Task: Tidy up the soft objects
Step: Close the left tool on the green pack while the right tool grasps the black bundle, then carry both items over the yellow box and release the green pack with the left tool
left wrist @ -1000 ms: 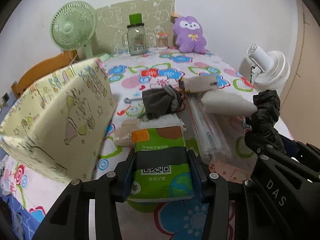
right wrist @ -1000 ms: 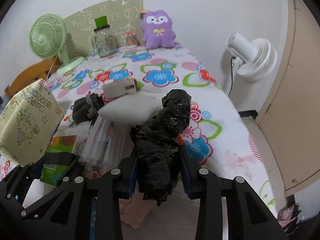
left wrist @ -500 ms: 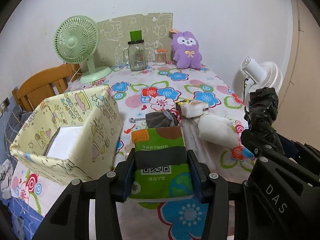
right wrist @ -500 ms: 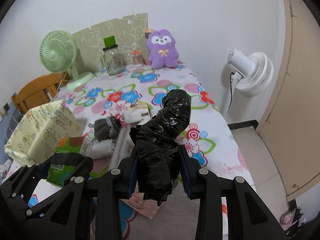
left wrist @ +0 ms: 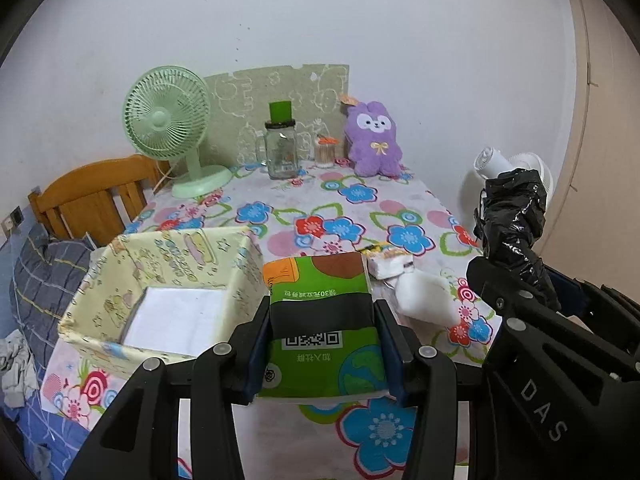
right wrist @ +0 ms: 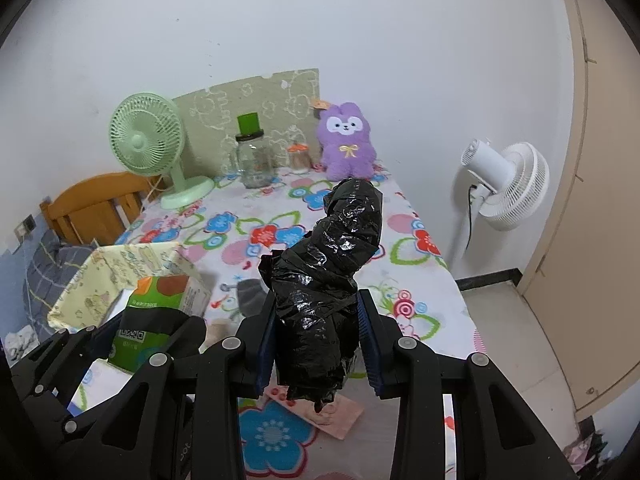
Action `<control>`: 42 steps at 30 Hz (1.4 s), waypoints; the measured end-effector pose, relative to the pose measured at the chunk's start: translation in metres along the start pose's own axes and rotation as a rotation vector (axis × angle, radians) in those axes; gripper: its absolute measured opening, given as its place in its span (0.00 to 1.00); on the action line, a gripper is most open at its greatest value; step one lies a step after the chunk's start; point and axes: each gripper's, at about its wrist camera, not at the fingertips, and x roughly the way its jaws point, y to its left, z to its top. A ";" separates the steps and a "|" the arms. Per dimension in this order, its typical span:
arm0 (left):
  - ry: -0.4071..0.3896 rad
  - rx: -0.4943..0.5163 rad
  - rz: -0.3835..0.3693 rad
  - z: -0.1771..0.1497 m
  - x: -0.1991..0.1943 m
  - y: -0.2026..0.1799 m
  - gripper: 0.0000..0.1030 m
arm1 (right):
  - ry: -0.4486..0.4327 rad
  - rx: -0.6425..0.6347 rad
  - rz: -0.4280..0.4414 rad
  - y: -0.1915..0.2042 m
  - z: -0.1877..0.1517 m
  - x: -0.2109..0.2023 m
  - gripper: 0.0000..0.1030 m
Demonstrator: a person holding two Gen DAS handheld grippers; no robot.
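Both grippers are rising off the table: left gripper (left wrist: 323,334) clamping tissue pack (left wrist: 322,316), right gripper (right wrist: 318,334) clamping black bag (right wrist: 332,276), heading toward box (left wrist: 120,280) at nine o'clock.

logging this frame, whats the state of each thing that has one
left gripper: shut on green tissue pack
green tissue pack: held off the table
right gripper: shut on black plastic bundle
black plastic bundle: held upright
yellow box: open, white item inside
glass jar: lidded
green fan: upright

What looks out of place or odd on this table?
Little stands out. A white pouch and a small packet lie loose beside the yellow box; each gripper holds one item.
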 end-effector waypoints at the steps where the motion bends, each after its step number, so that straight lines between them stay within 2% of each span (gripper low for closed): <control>1: -0.004 -0.002 0.001 0.002 -0.002 0.003 0.48 | -0.002 -0.001 0.004 0.002 0.001 -0.001 0.39; 14: -0.026 -0.039 0.013 0.016 -0.010 0.046 0.48 | -0.023 -0.024 0.035 0.046 0.018 -0.005 0.39; 24: -0.035 -0.092 0.065 0.020 -0.005 0.089 0.48 | -0.038 -0.081 0.083 0.092 0.028 0.005 0.39; 33: -0.032 -0.114 0.100 0.021 0.004 0.121 0.48 | -0.026 -0.120 0.116 0.127 0.031 0.020 0.39; 42: 0.005 -0.108 0.108 0.017 0.022 0.145 0.48 | 0.017 -0.125 0.141 0.150 0.028 0.043 0.39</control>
